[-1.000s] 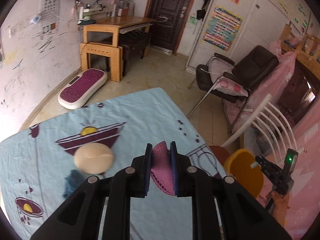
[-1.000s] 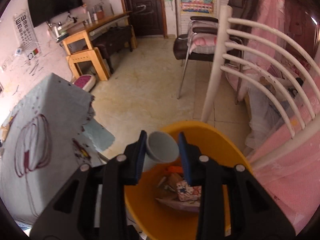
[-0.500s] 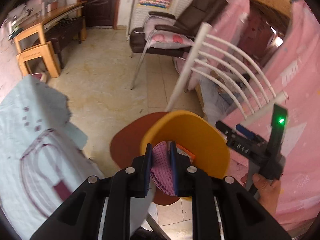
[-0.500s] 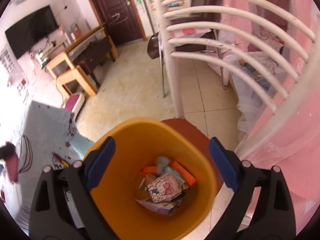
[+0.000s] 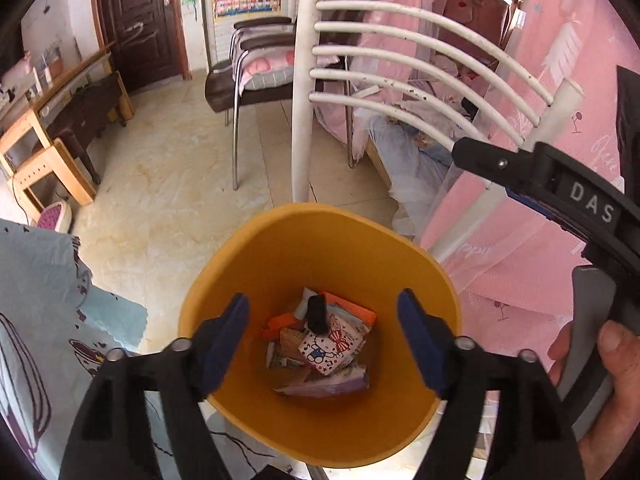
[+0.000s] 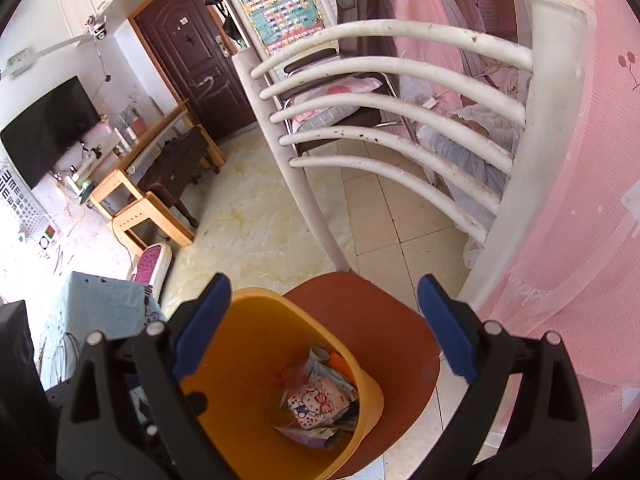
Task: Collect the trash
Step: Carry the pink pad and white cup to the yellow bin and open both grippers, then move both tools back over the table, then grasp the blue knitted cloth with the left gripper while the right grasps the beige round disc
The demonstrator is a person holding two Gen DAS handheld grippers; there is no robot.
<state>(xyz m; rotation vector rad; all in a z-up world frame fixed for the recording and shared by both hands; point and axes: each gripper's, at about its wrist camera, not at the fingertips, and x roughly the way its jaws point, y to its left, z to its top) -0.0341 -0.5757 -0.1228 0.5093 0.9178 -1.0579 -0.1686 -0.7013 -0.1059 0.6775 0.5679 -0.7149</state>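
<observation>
Orange plastic bin [image 5: 320,432] is seen from directly above in the left wrist view, standing on a brown chair seat [image 6: 400,344] with a white slatted back [image 6: 400,100].

Left gripper [image 5: 322,340]: jaws opening at this moment, nothing between the blue pads. The pink mesh piece clamped there a second ago is no longer held. A small dark object [image 5: 317,312] is noted over the pile, possibly something falling; what it is cannot be told, and the pink piece is not made out in the bin.

Right gripper [image 6: 322,326]: jaws spread wide, nothing held. The grey cup carried a second ago over the bin is gone from between the pads; a pale rim at the top of the pile [image 6: 320,354] may be it, not confirmed. This gripper is now set off to one side of the bin, and its handle and the hand [image 5: 600,376] on it are seen at the right edge of the left view.

Bin contents: a cartoon-cat printed packet [image 5: 328,350], orange scraps, paper wrappers, all at the bottom.

Judgement: two drops appear completed, so both tools are free for more collecting. The table with the light blue printed cloth [image 5: 36,280] lies just beside the bin; whether trash remains on it cannot be told from these views.
</observation>
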